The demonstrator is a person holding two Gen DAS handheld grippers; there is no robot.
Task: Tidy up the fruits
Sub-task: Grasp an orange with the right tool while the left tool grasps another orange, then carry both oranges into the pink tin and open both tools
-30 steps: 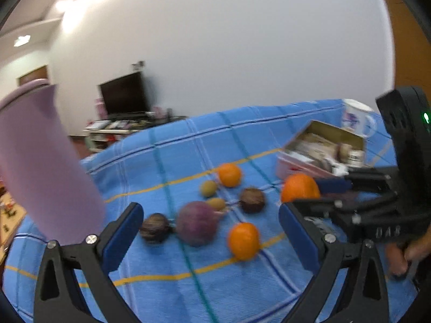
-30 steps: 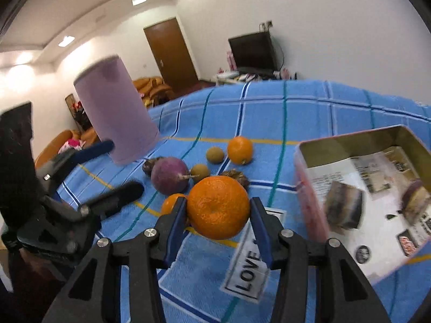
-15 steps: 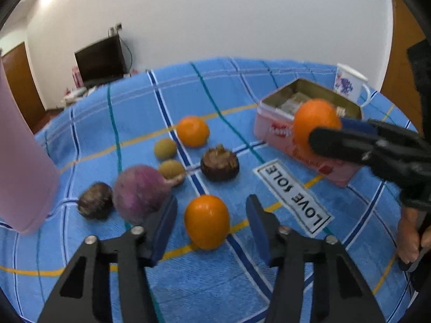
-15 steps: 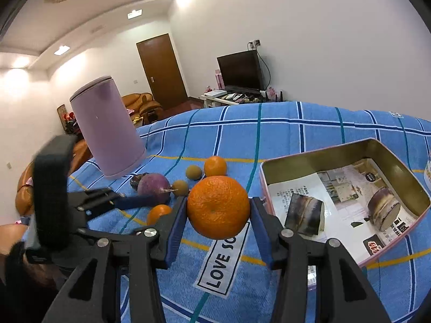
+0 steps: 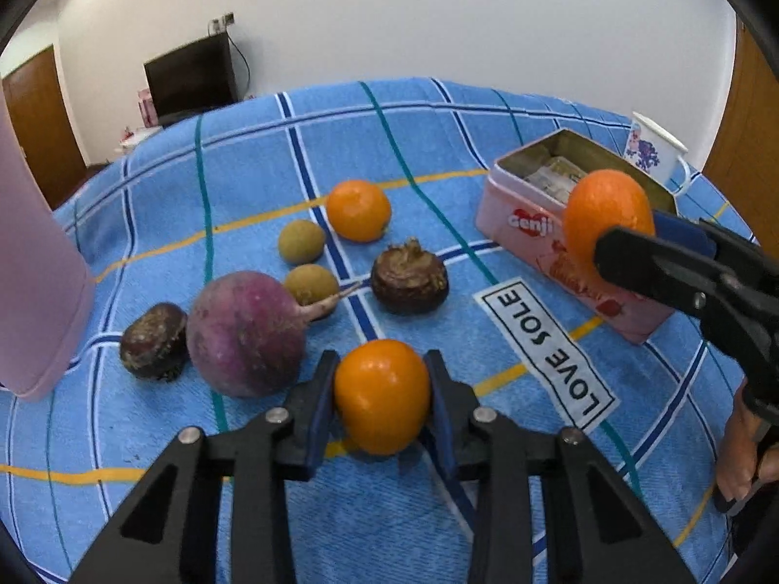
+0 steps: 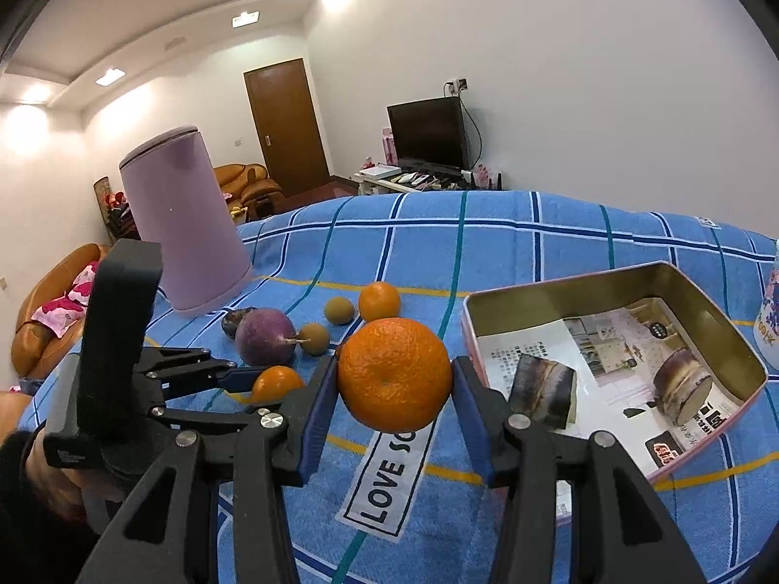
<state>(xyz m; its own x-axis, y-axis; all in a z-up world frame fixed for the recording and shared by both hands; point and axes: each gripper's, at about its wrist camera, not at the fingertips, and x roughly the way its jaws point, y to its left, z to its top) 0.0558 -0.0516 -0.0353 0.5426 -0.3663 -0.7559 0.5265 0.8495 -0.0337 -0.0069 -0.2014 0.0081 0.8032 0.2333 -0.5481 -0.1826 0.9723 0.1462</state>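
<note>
A small orange rests on the blue checked cloth between the pads of my left gripper. The jaws are closing and both pads touch its sides. My right gripper is shut on a larger orange and holds it in the air, just left of the open pink tin. On the cloth lie a third orange, two tan longans, a purple radish and two dark water chestnuts.
The tin holds printed paper and two dark pieces. A tall pink cylinder stands at the cloth's left, close to the radish. A white mug sits behind the tin. A "LOVE SOLE" label lies between fruits and tin.
My left gripper came down over the small orange and its jaws went from wide apart to touching the fruit. The right gripper kept its hold on the large orange and stayed near the tin.
</note>
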